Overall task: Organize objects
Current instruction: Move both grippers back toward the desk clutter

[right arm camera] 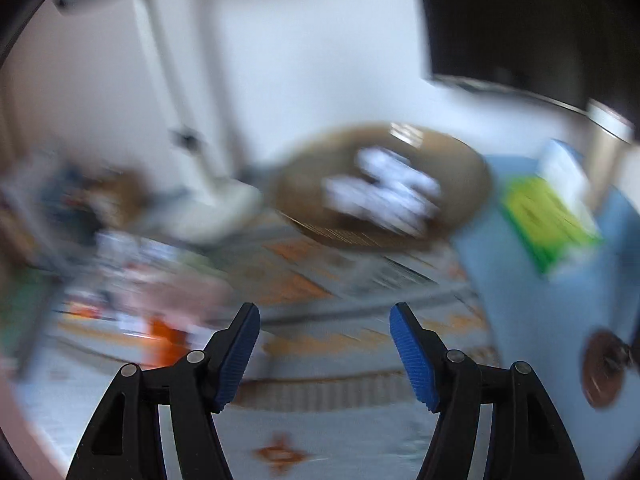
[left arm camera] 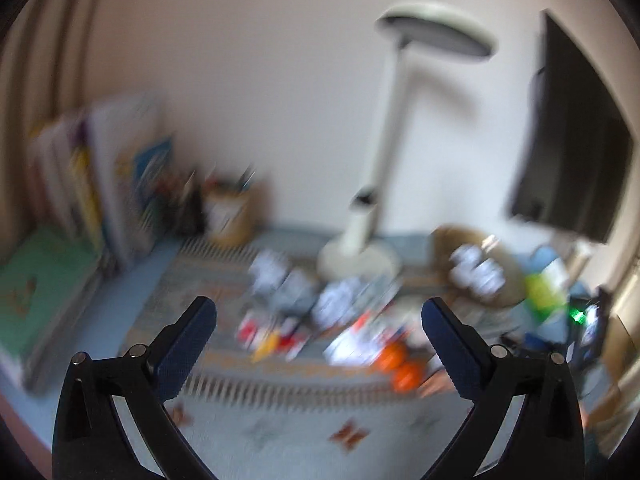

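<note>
Both views are pretty blurry. The left gripper [left arm camera: 319, 312] hangs released over the patterned mat [left arm camera: 280, 428], the right gripper [right arm camera: 325, 318] spread too, empty. White crumpled objects [right arm camera: 384, 188] sit in the round brown woven basket [right arm camera: 304, 196].

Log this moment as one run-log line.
left claw open, empty | right claw open, empty | brown tray holds white items | loose clutter on patterned mat | both views motion-blurred

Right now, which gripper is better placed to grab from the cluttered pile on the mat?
Left, probably. The left gripper is open and its jaws frame the blurred pile directly ahead. The right gripper is also open but faces the brown tray, with the pile off to its left.
</note>
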Demonstrator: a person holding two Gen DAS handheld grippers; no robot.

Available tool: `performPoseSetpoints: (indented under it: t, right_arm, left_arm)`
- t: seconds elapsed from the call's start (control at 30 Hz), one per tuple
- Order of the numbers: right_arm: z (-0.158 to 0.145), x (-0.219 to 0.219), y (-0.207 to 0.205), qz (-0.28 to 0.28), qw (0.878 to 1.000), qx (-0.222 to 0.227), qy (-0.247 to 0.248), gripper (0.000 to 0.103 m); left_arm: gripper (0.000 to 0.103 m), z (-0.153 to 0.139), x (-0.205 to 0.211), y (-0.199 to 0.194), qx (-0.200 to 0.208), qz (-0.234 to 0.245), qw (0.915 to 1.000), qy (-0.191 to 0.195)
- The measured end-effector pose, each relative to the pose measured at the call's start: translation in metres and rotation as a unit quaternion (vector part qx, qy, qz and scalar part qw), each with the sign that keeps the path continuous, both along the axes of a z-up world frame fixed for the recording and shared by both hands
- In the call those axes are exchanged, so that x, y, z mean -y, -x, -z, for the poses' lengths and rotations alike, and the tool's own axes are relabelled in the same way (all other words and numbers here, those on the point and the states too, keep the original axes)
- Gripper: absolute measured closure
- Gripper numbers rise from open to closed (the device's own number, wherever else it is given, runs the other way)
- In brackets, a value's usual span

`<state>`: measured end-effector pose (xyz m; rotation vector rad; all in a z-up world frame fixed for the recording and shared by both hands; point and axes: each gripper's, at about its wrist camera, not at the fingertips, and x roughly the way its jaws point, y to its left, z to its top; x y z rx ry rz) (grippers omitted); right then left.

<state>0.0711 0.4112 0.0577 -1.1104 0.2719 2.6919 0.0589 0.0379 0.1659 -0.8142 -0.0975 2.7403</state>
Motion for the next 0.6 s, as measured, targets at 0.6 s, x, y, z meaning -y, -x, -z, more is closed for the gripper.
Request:
performPoseSetpoints:
  t: [0.6]
  right_arm:
    - [0.023, 0.013, -0.013, 0.049, 0.996, -0.030, -0.062, 0.016]
  left_arm:
    - [0.001, 0.128, 0.021, 0.038, 0.043, -0.103, 0.9936, -0.019]
